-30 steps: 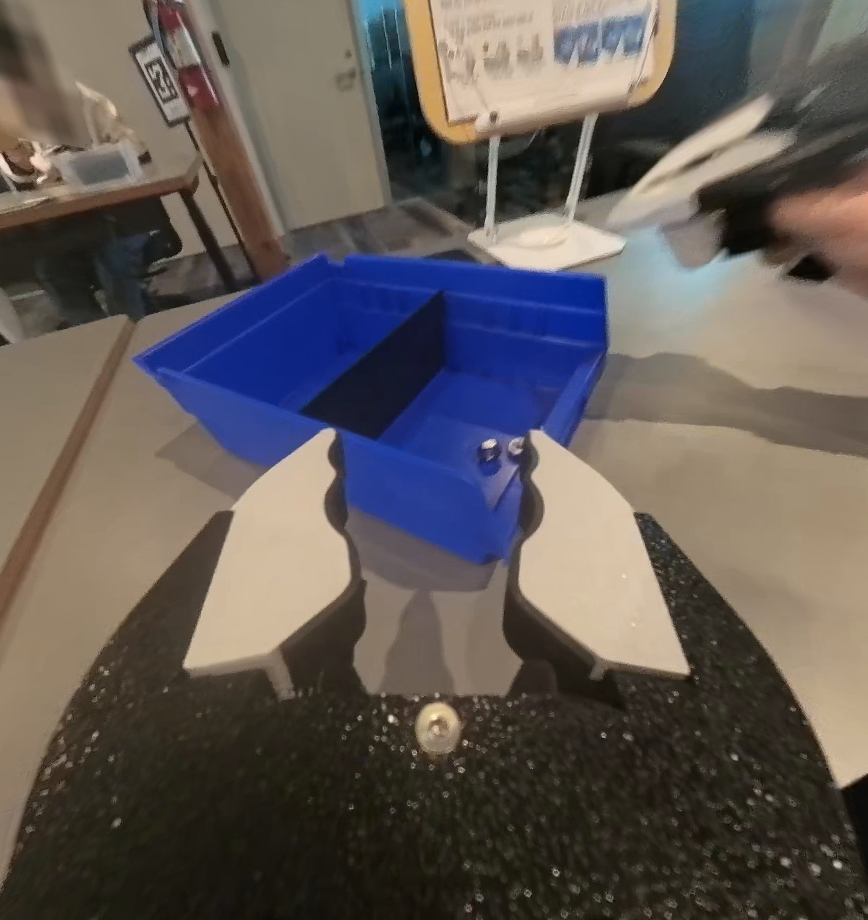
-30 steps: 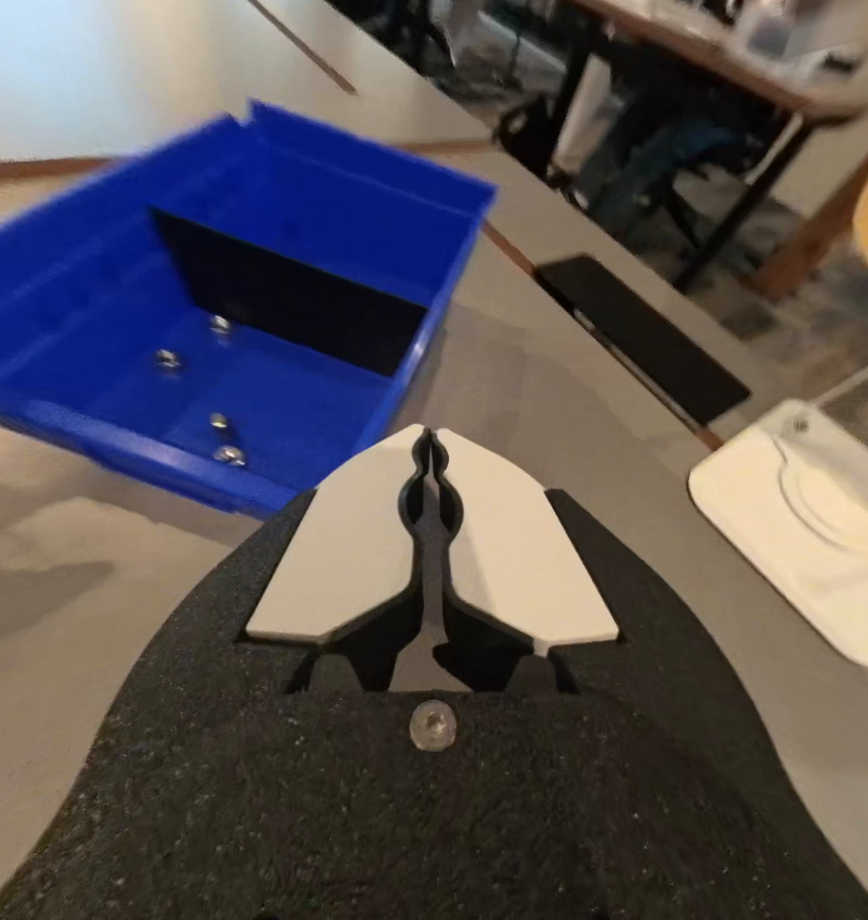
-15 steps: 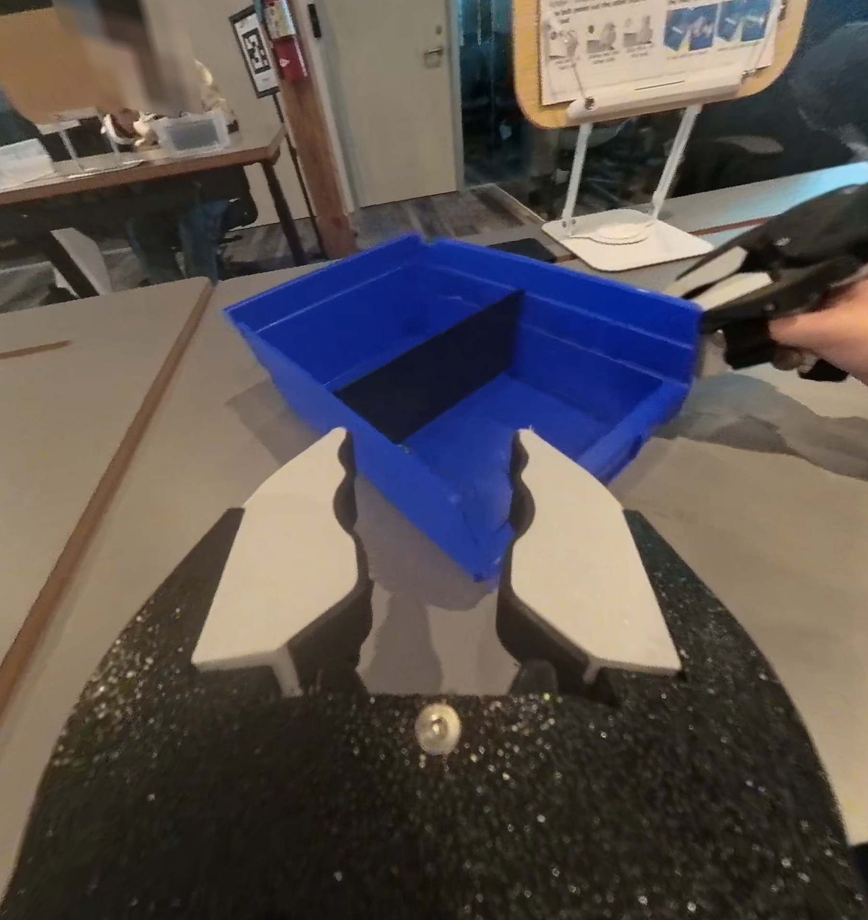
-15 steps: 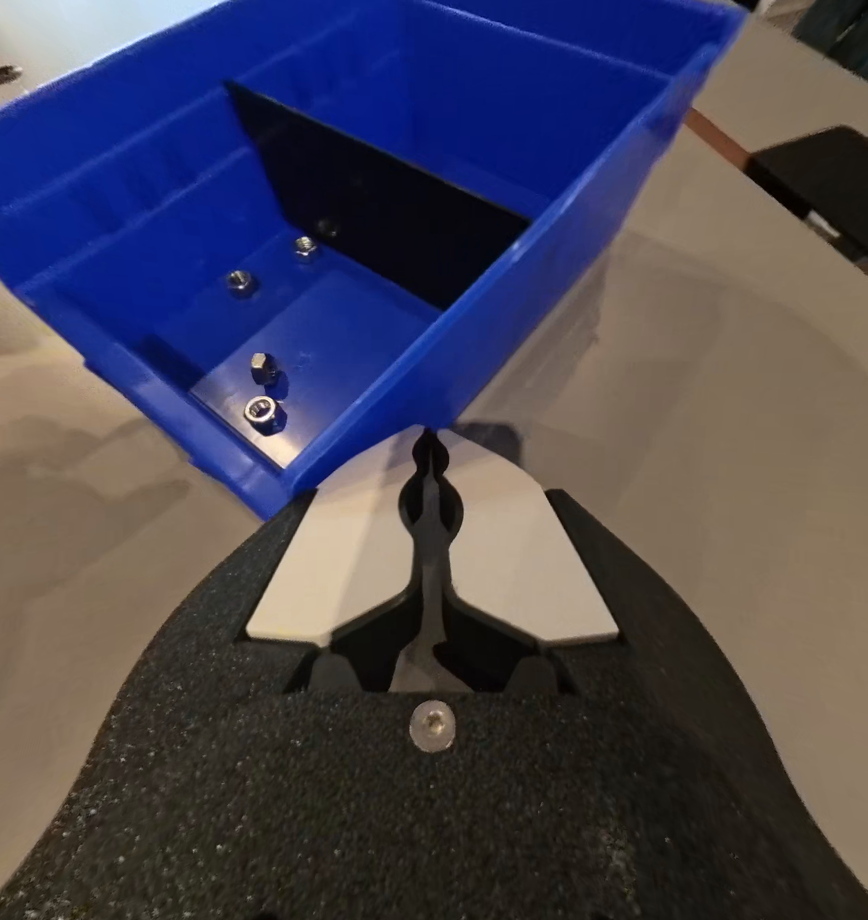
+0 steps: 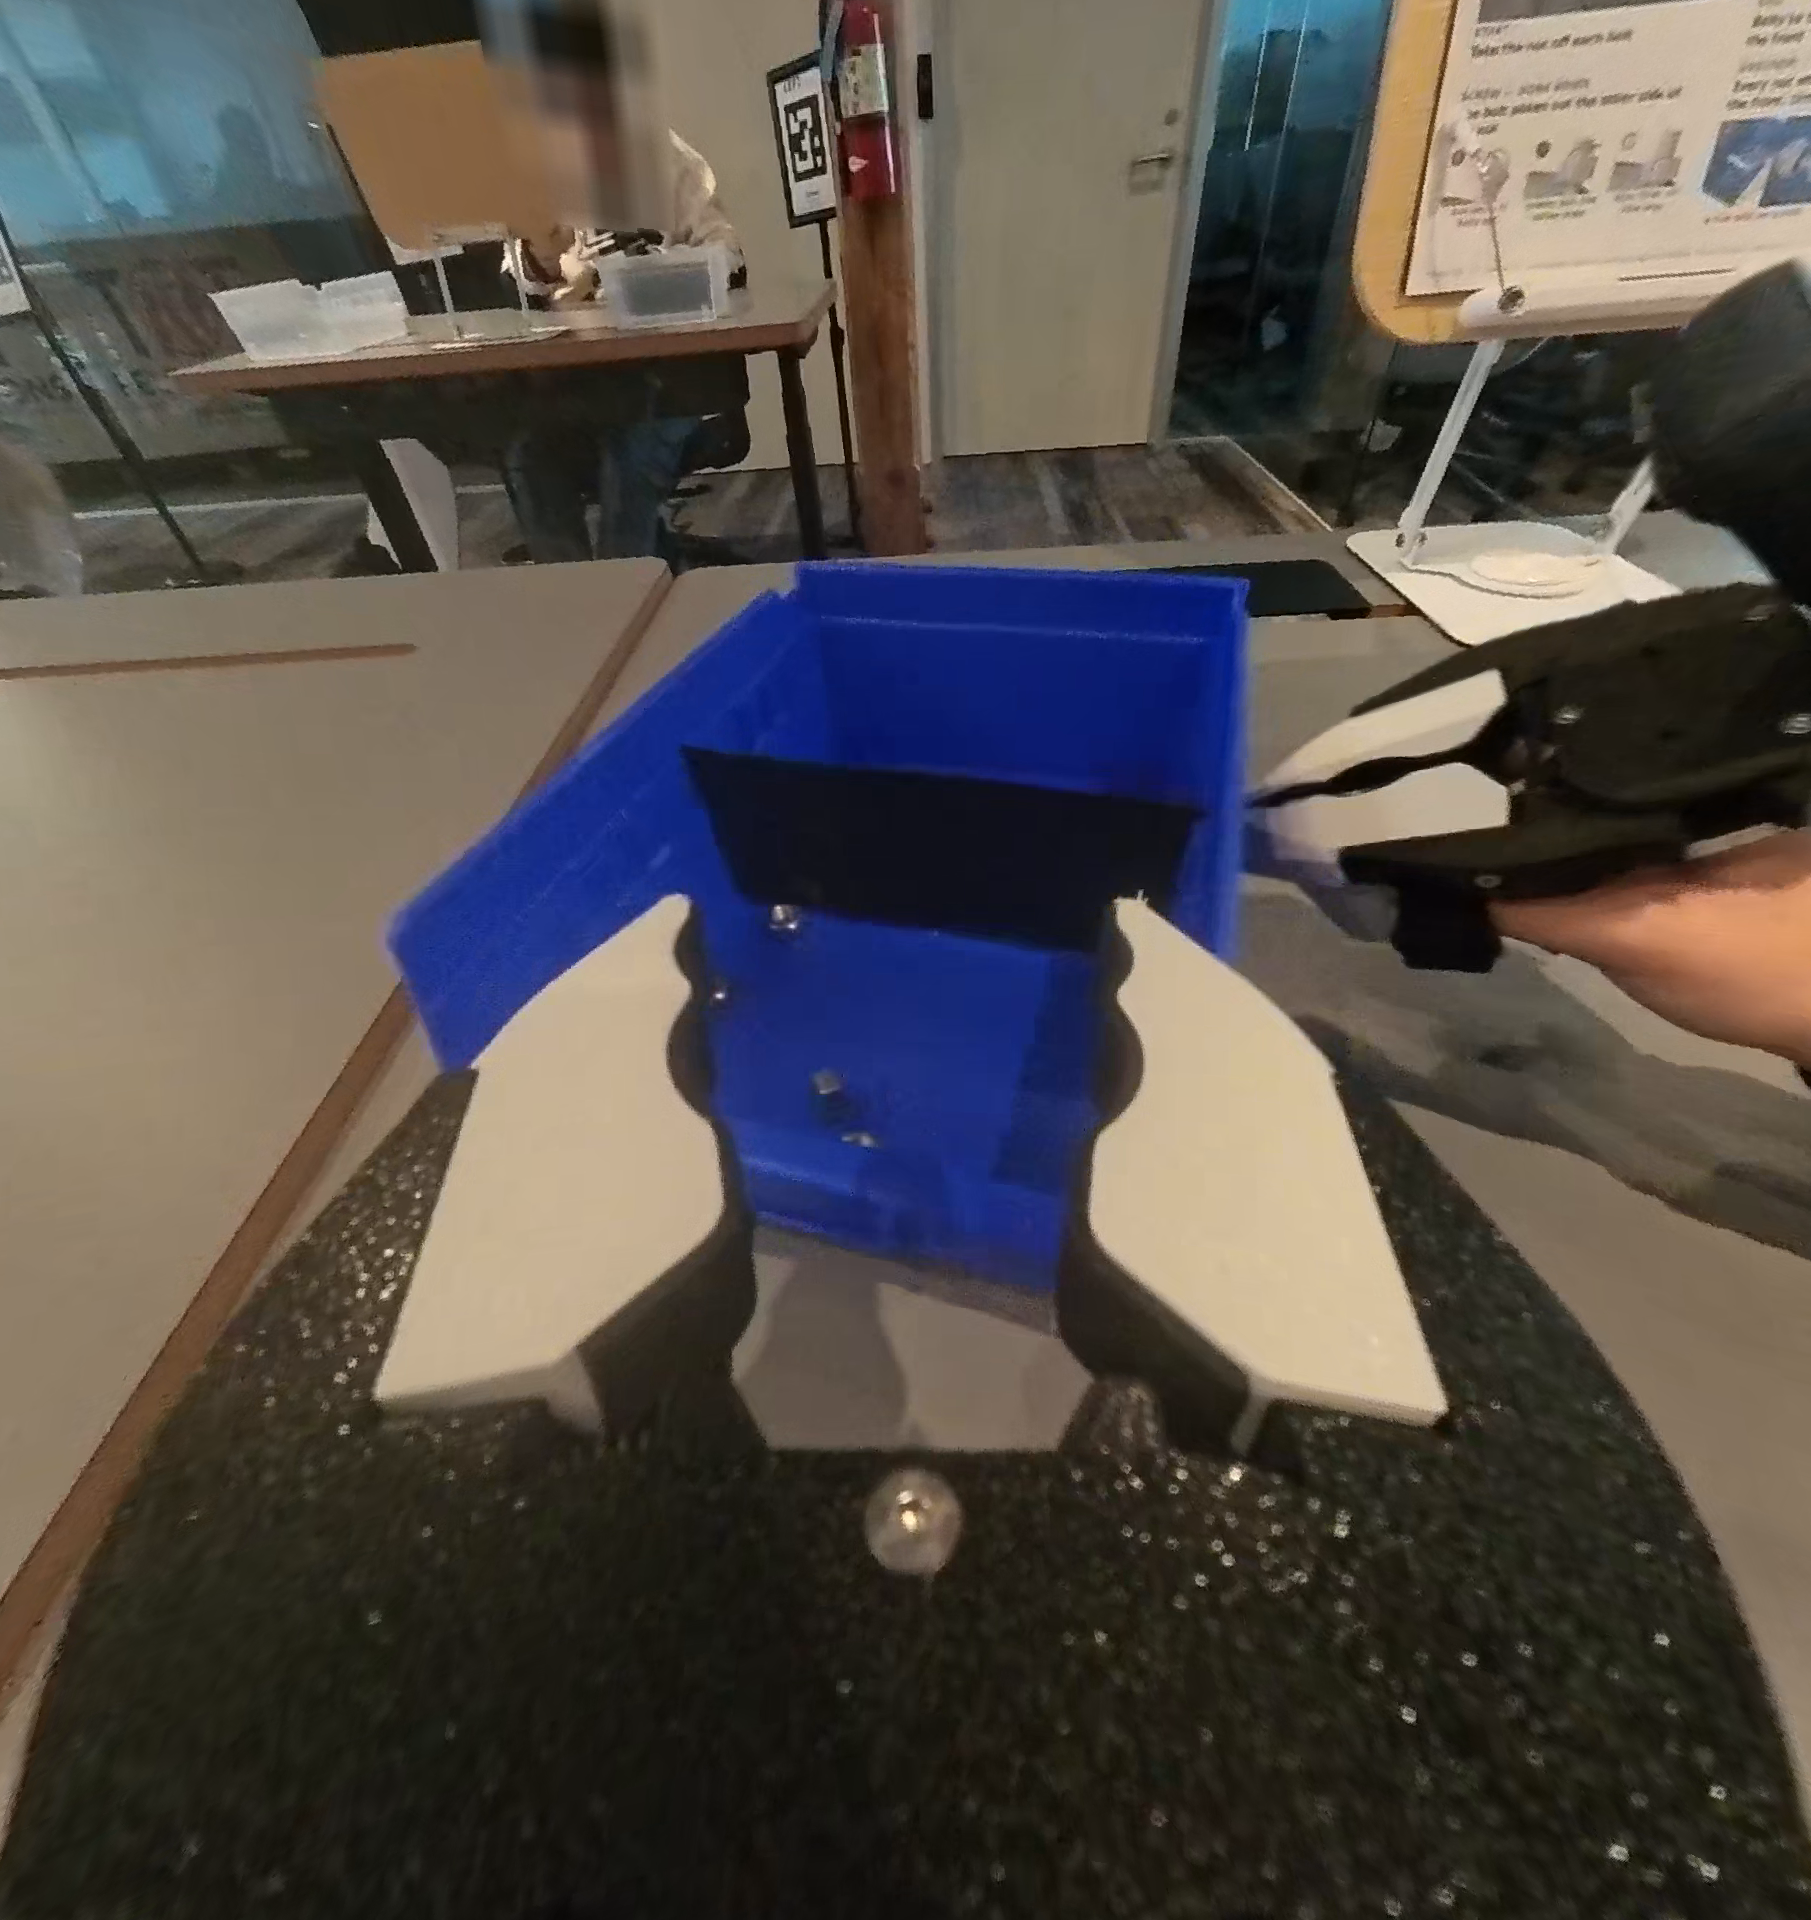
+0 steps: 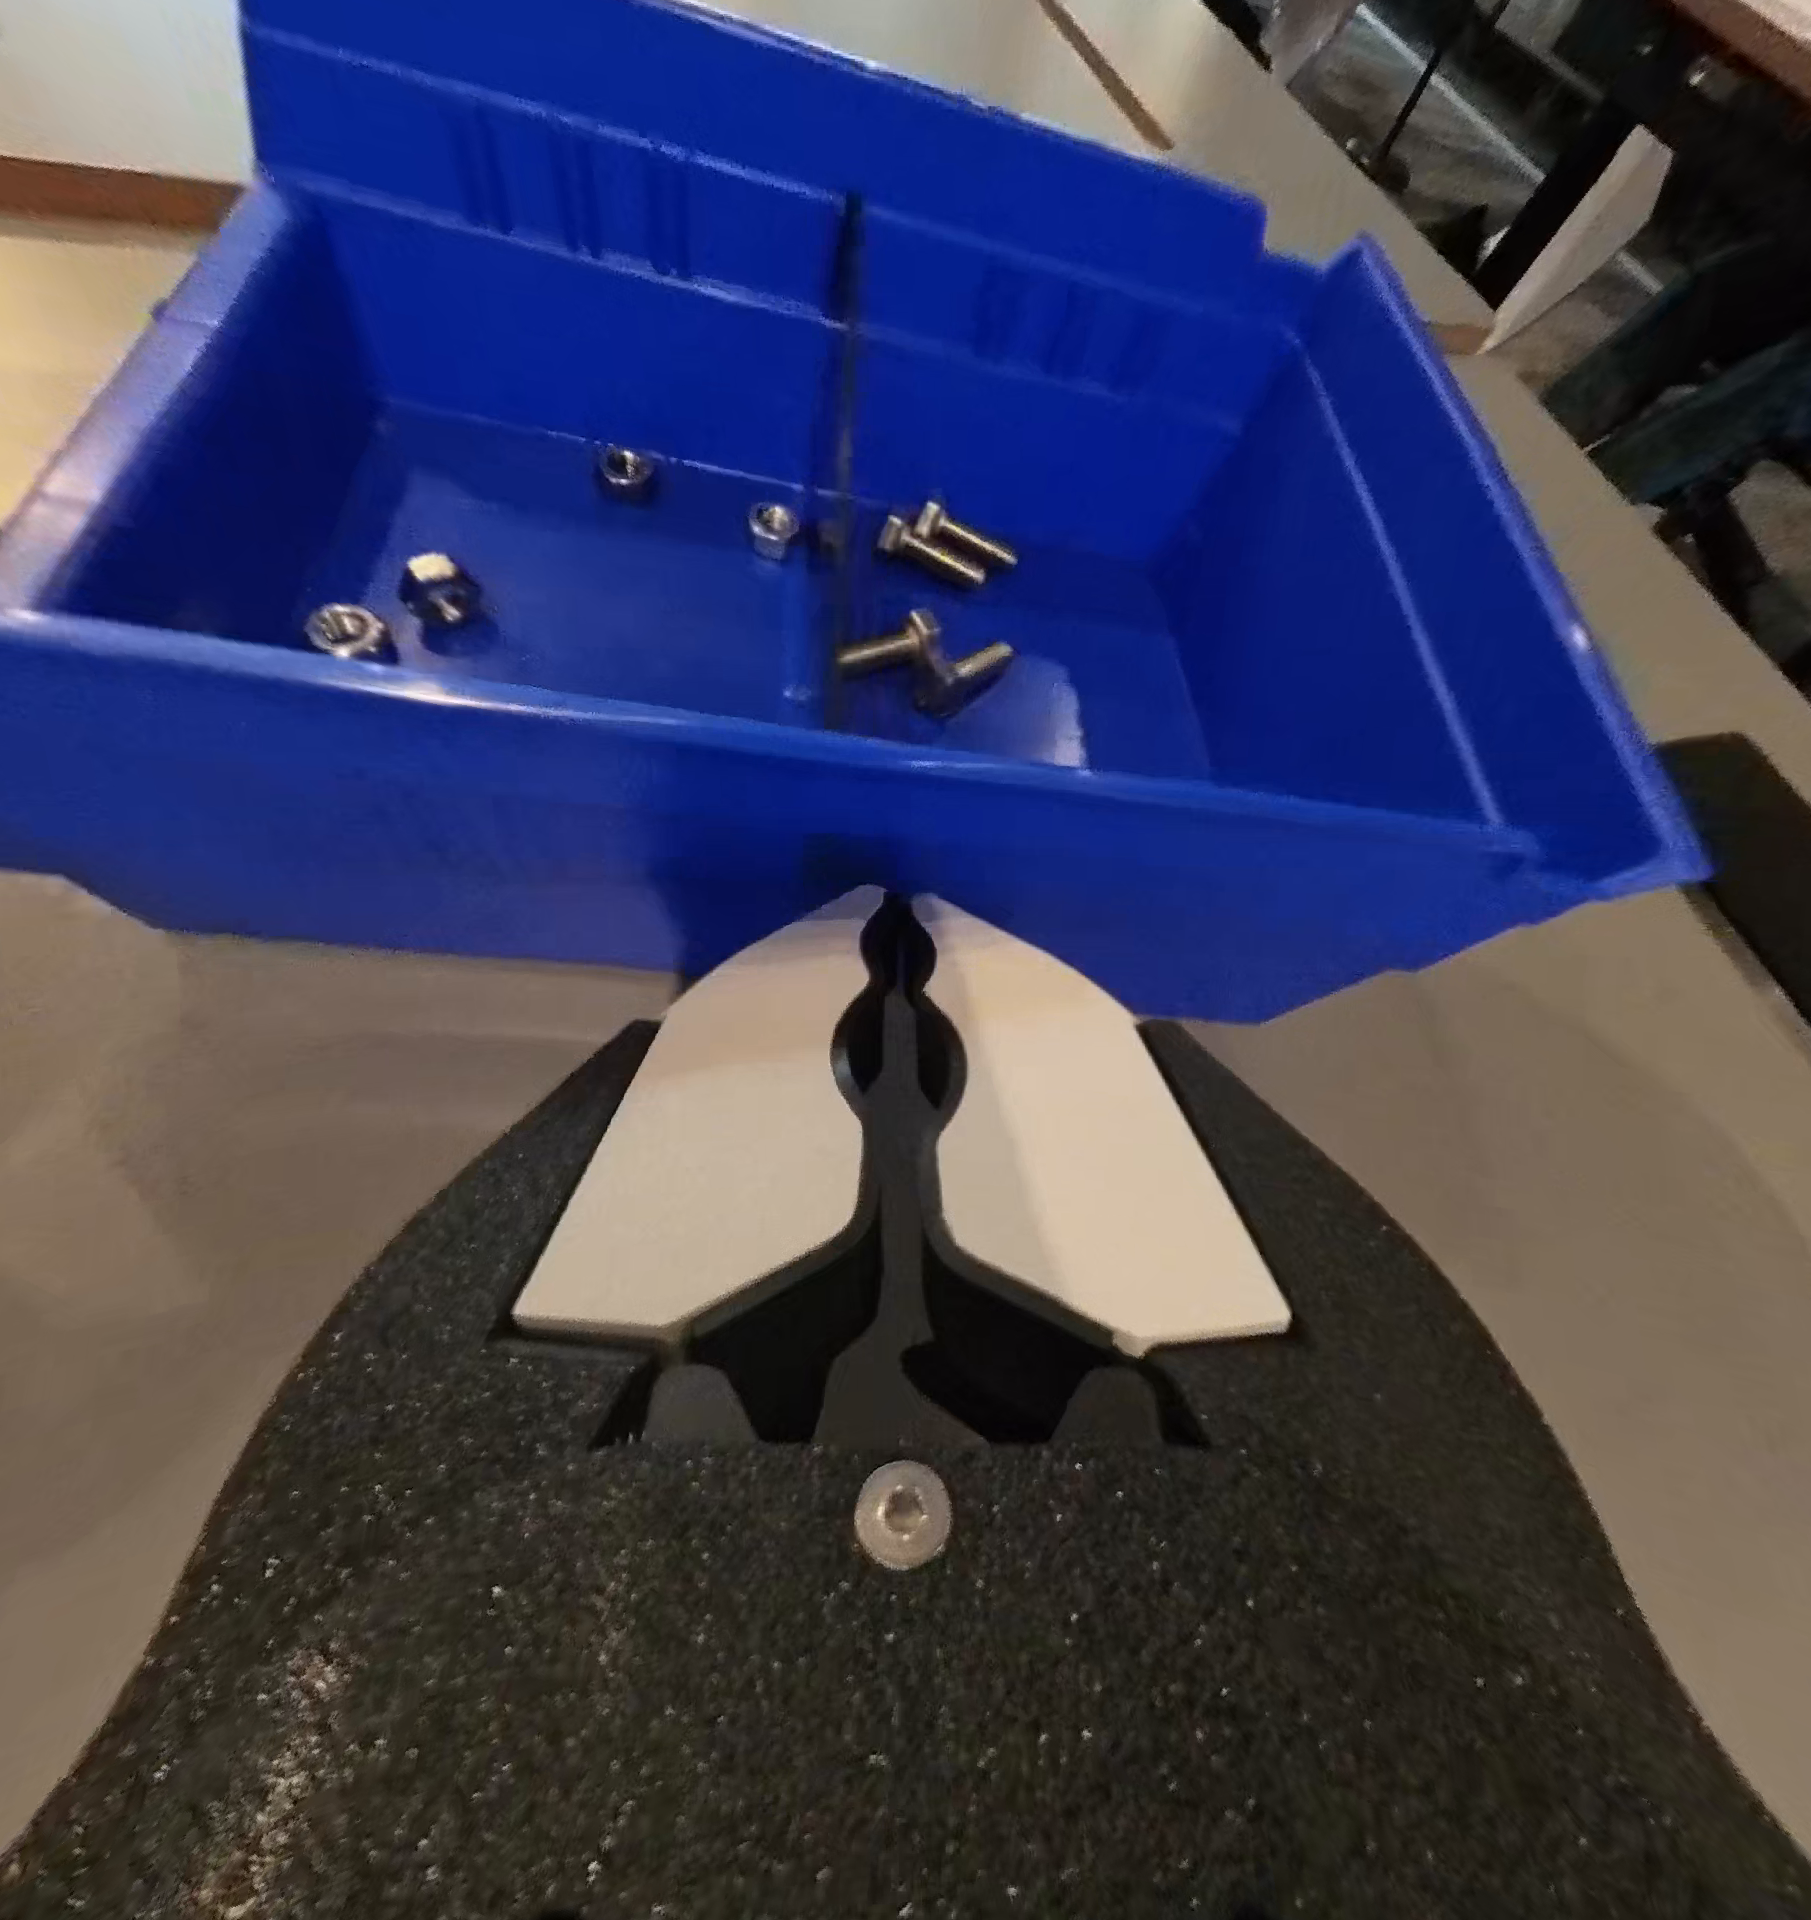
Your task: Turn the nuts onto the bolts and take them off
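In the left wrist view we see our left claw (image 5: 906,935) spread wide, empty, framing the near end of the blue bin (image 5: 568,852) on the grey surface (image 5: 153,831). A few nuts (image 5: 828,1086) lie on the bin floor before a black divider (image 5: 942,852). The right claw (image 5: 1285,805) touches the bin's right wall.

In the right wrist view we see the right claw (image 6: 896,914) pressed together against the bin (image 6: 361,790) wall, its tips tucked beneath the rim. Nuts (image 6: 345,629) lie in the left compartment, bolts (image 6: 948,545) in the right.

bolts (image 6: 932,592) hidden behind divider (image 5: 942,852) in left view | nuts (image 5: 839,1117) blurred
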Demonstrator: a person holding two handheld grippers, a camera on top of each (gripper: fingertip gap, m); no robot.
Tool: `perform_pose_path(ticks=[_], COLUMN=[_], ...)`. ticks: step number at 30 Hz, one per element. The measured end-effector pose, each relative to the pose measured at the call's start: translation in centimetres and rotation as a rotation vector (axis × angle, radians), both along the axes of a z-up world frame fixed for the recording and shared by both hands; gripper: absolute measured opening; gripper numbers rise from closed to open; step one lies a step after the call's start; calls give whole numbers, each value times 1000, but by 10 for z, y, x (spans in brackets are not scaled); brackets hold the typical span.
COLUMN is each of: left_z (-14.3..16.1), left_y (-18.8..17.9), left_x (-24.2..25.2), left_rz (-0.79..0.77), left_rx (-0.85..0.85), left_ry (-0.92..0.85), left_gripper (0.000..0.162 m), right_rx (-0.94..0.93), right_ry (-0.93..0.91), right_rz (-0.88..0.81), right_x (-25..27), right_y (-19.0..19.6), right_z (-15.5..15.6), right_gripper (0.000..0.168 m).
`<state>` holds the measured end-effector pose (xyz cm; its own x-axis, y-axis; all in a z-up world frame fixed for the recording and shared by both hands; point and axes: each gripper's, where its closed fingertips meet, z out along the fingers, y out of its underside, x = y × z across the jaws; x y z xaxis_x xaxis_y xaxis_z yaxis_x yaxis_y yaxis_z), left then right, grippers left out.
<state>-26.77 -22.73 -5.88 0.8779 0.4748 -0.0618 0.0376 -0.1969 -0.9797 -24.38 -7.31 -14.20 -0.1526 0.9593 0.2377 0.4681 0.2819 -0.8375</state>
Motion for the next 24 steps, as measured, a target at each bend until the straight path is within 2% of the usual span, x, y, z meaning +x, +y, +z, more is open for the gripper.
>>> perform_pose_path(ticks=[11, 20, 24], left_z=[-8, -8, -27], left_y=[18, 13, 19], left_x=[6, -9, -4], left_rz=[-43, -37, -157], left_rx=[-45, -76, -140], left_ry=[-9, 2, -55], left_gripper=[71, 68, 66], right_rx=[32, 67, 65], right_ry=[52, 242, 337], right_rz=[-81, -20, 70], right_x=[-34, 9, 21], right_y=[28, 53, 56], right_z=[6, 24, 21], right_gripper=[0, 0, 0])
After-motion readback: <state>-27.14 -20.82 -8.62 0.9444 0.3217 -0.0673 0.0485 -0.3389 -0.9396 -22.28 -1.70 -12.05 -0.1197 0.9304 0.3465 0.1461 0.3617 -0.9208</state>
